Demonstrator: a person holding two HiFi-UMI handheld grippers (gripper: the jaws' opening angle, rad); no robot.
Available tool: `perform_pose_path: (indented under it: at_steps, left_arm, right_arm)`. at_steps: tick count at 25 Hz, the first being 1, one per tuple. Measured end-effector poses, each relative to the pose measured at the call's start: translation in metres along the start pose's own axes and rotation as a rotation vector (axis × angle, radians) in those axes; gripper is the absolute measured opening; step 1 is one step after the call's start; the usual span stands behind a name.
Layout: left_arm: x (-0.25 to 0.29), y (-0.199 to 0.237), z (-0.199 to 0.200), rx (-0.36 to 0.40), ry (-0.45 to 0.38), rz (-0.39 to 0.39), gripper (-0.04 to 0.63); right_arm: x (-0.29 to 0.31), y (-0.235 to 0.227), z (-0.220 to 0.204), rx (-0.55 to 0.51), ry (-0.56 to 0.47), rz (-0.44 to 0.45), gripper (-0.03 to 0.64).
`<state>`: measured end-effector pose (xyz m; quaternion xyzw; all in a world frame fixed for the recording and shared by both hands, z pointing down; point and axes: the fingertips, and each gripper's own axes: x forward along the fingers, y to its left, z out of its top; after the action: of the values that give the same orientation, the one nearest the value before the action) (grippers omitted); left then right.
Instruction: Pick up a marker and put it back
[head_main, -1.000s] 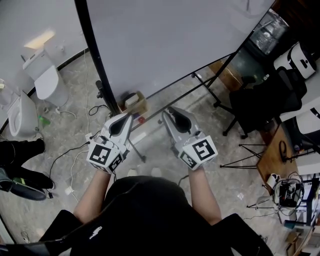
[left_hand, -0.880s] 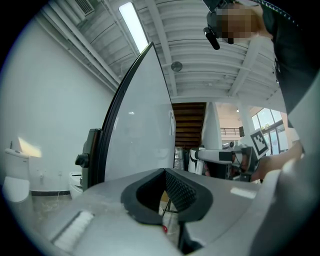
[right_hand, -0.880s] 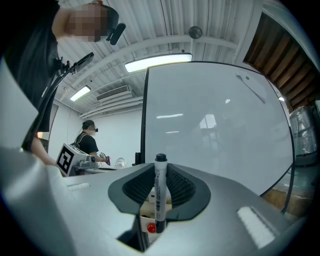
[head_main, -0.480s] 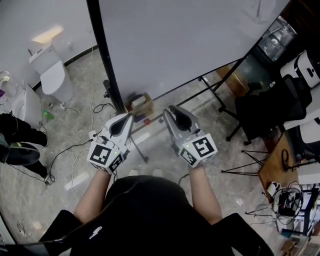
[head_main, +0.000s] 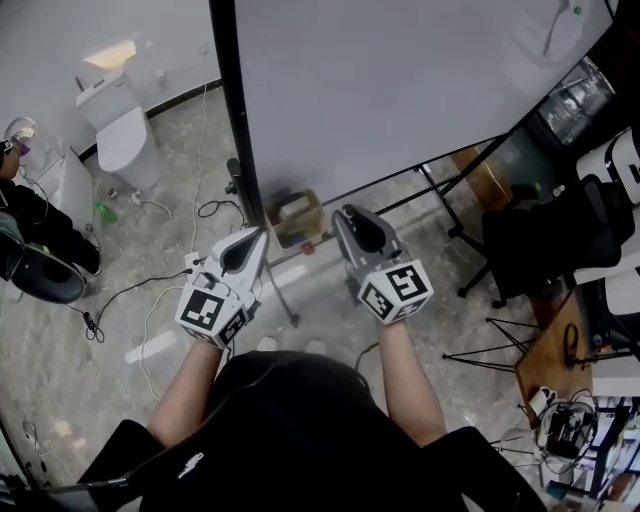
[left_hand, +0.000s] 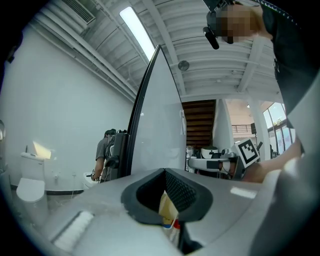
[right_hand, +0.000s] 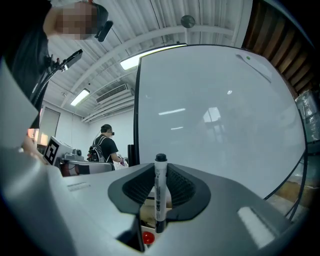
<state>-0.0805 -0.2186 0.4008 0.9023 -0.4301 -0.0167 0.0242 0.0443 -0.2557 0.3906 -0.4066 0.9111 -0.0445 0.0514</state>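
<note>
The right gripper (head_main: 356, 220), fingers clamped on the upright marker (right_hand: 160, 192), had edged nearer the box (head_main: 292, 212) under the whiteboard (head_main: 400, 90), seemingly for the put-back, while the left gripper (head_main: 252, 240) hung empty, fingers slightly apart.

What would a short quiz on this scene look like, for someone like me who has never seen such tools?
1. Pick one: what does the right gripper hold between its jaws?
A. a marker, standing upright
B. a sponge
C. nothing
2. True or false: the left gripper also grips a marker.
3. Fill in: the large pale panel in a dark frame ahead of both grippers is a ___.

Key
1. A.
2. False: its jaws stand apart with nothing between them.
3. whiteboard.
</note>
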Motion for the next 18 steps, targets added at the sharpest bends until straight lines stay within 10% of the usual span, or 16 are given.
perform_pose_path:
  at_steps: [18]
  left_arm:
    - [-0.01, 0.032, -0.001, -0.012, 0.016, 0.114, 0.002]
  right_arm:
    - [0.045, -0.02, -0.057, 0.04, 0.088, 0.006, 0.081]
